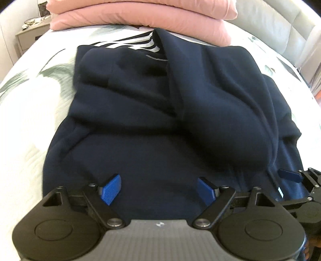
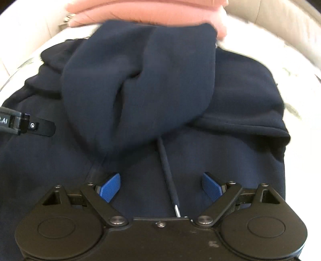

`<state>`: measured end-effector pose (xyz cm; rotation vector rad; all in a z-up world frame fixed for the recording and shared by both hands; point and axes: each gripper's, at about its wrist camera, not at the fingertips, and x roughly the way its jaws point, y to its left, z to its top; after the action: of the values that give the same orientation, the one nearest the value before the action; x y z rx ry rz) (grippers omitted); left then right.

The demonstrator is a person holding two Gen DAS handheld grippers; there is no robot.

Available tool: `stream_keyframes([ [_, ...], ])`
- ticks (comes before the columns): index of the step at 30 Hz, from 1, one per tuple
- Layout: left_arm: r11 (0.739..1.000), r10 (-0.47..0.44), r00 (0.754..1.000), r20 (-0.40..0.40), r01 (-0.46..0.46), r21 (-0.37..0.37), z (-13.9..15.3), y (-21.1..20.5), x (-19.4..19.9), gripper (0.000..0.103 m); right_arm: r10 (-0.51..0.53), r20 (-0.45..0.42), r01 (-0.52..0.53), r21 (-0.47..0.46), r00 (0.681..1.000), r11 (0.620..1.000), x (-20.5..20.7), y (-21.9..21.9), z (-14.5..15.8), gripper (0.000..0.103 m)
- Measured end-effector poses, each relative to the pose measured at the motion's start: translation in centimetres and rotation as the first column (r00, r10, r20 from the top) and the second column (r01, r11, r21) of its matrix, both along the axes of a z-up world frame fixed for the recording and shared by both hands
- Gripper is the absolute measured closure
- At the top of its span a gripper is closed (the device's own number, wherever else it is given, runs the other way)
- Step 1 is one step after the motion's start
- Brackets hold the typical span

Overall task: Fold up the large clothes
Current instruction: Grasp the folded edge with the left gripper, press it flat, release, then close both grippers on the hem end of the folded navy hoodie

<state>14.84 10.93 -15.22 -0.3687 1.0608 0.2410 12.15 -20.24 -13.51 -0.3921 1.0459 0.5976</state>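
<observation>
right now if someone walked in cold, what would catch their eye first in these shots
The big navy hoodie fills the middle of both views, spread on a pale leaf-print bedspread with its hood flopped over the body and a drawstring trailing toward the camera. Behind it, at the head of the bed, sits a stack of pink bedding. In the foreground the left gripper and right gripper hang open over the cloth, holding nothing.

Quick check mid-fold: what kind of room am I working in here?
Most likely a bedroom: the navy hoodie lies on a bed's leaf-print bedspread, pink pillows are stacked beyond, and a nightstand stands alongside.
</observation>
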Motion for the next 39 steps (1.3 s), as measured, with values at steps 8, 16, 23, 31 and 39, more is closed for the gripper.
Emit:
stream_keyframes([
  [8, 0.999, 0.054, 0.998, 0.012, -0.054, -0.005, -0.2, 0.4, -5.6, 0.016, -0.036, -0.035, 0.036, 0.026, 0.999, 0.999, -2.9, -3.6, 0.5, 0.000],
  [16, 0.996, 0.092, 0.995, 0.026, -0.092, -0.012, 0.5, 0.4, -9.6, 0.016, -0.023, -0.046, 0.025, 0.033, 0.999, 0.999, -5.8, -7.3, 1.0, 0.000],
  [23, 0.994, 0.109, 0.994, 0.025, -0.108, -0.036, 0.3, 1.1, -13.0, 0.017, -0.020, -0.070, 0.023, 0.040, 0.997, 0.999, -7.4, -9.5, 1.2, 0.000],
  [31, 0.988, 0.127, 0.992, 0.015, -0.125, -0.092, 0.9, 1.9, -17.3, 0.018, 0.024, -0.142, -0.009, 0.106, 0.990, 0.994, -7.8, -12.6, 2.0, 0.001],
  [39, 0.959, 0.226, 0.973, 0.052, -0.213, -0.187, 1.9, 5.0, -21.6, 0.030, -0.073, -0.254, 0.147, 0.282, 0.964, 0.948, -3.9, -20.6, 3.4, 0.003],
])
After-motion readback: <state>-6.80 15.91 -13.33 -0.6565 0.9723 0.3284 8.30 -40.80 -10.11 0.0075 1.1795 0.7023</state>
